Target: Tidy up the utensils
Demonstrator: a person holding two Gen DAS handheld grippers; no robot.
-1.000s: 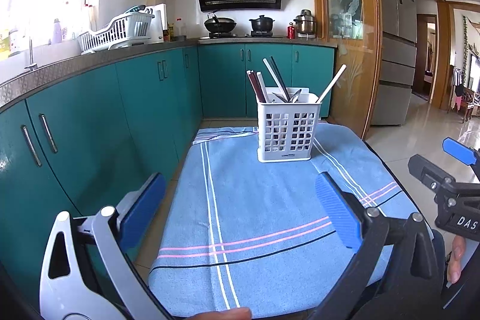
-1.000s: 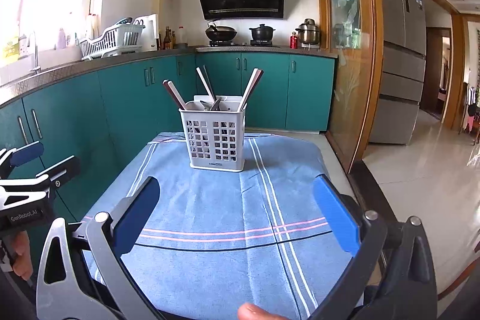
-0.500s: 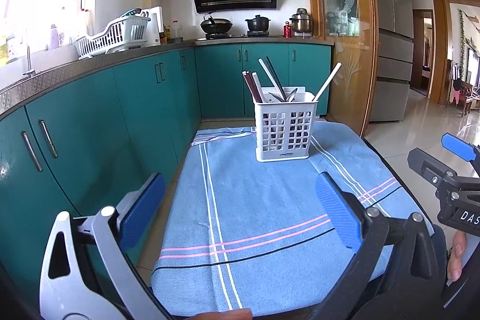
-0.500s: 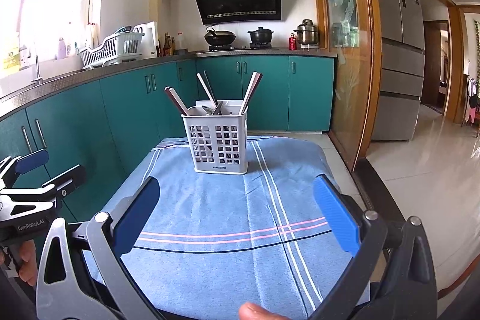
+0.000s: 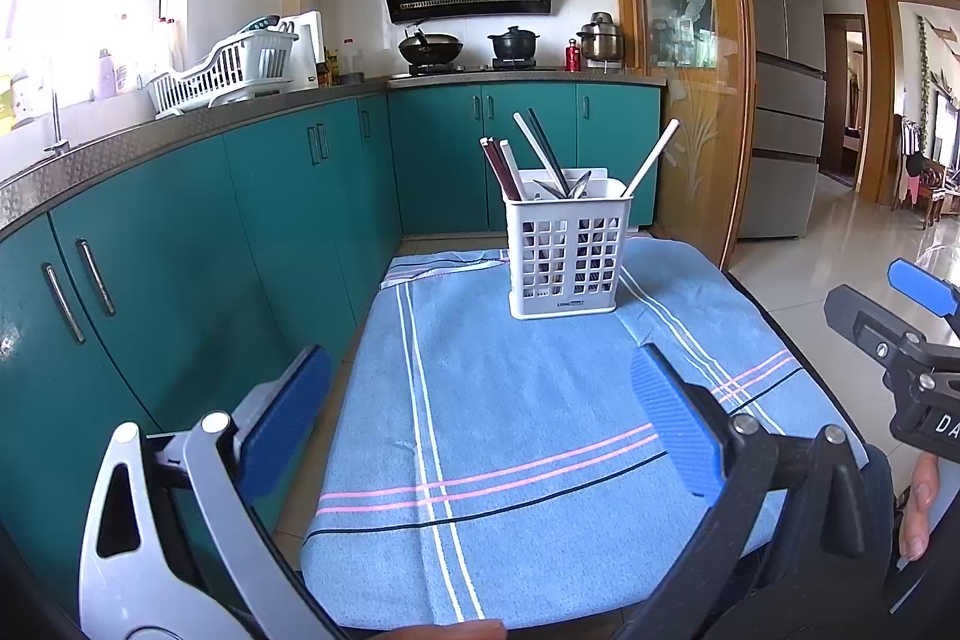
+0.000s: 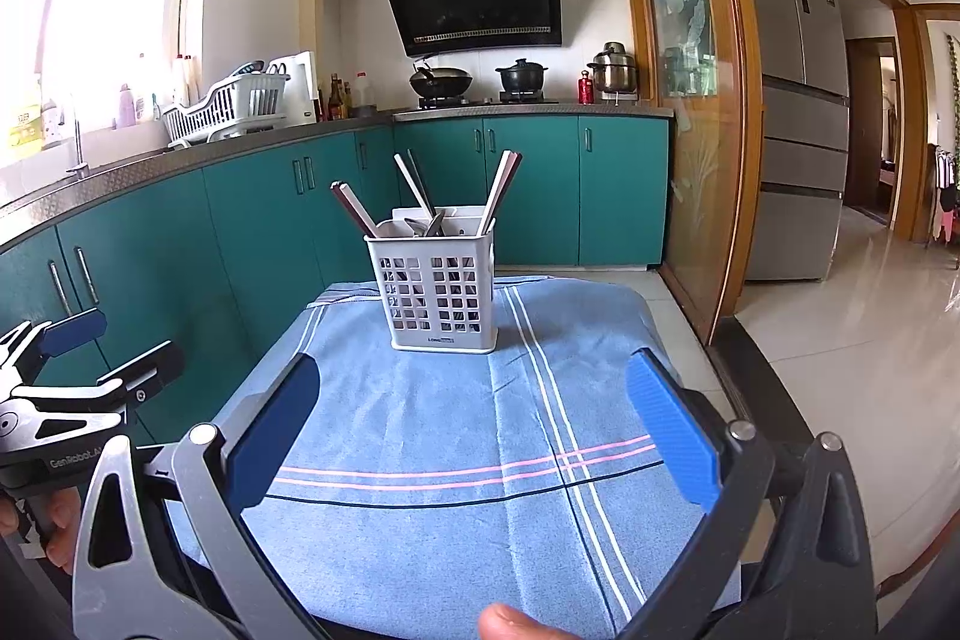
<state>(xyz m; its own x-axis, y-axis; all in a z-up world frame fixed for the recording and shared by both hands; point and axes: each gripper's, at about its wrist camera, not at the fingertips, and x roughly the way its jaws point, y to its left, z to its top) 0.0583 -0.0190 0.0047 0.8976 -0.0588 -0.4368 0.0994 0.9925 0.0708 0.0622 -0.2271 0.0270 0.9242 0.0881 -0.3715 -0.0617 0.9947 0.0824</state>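
A white slotted utensil holder stands at the far end of a table covered by a blue striped cloth; it also shows in the right wrist view. Chopsticks and spoons stick out of it, as in the right wrist view. My left gripper is open and empty over the near half of the cloth. My right gripper is open and empty beside it, and its fingers show at the right edge of the left wrist view.
Teal cabinets and a counter with a white dish rack run along the left. A stove with pots is at the back. A glass door and fridge stand to the right, beside tiled floor.
Both grippers have drawn back and risen slightly; the holder looks a little farther and lower in both views. Both grippers stay open and empty.
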